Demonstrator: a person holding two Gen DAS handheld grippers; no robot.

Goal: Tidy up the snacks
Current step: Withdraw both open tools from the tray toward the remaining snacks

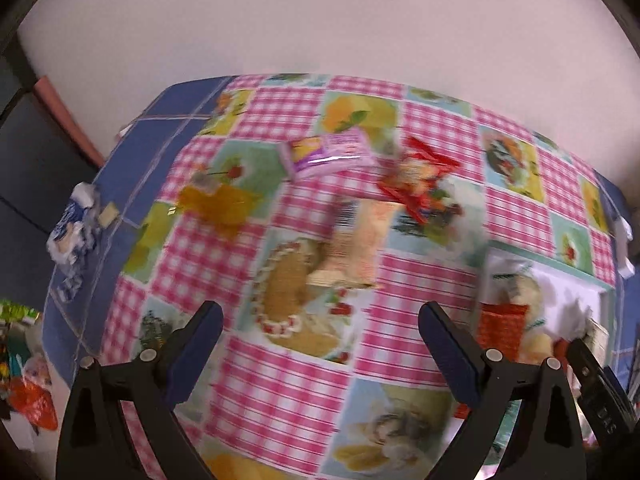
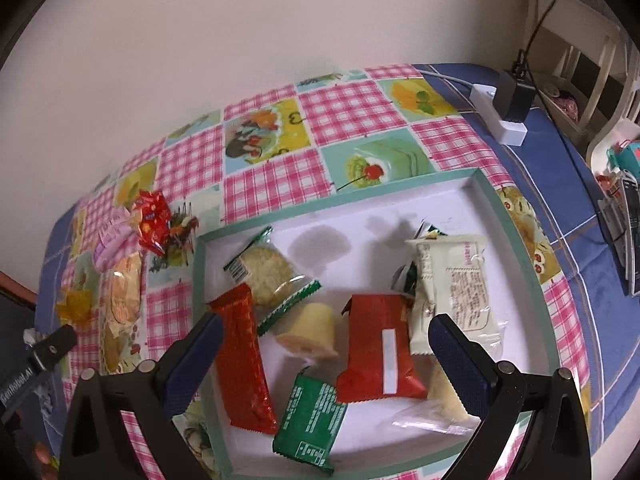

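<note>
Two grippers hang over the table, both with fingers spread wide and holding nothing. The right gripper (image 2: 324,344) is above a white tray (image 2: 404,200) with a green rim. Between its fingers lie a red packet (image 2: 244,364), long axis running near to far, a pale pudding cup (image 2: 312,332) on its side with its wide mouth toward the near left, and a second red packet (image 2: 380,352). A green packet (image 2: 310,424) lies nearest, a cream packet (image 2: 460,284) to the right, and a clear-wrapped cake (image 2: 272,272) farther left.

The left gripper (image 1: 320,344) is over the checked tablecloth (image 1: 280,392), left of the tray. Beyond its fingers lies a blurred pale biscuit packet (image 1: 356,244), long axis near to far; farther off are a pink packet (image 1: 332,152), a red wrapper (image 1: 416,184) and a yellow sweet (image 1: 220,204).
</note>
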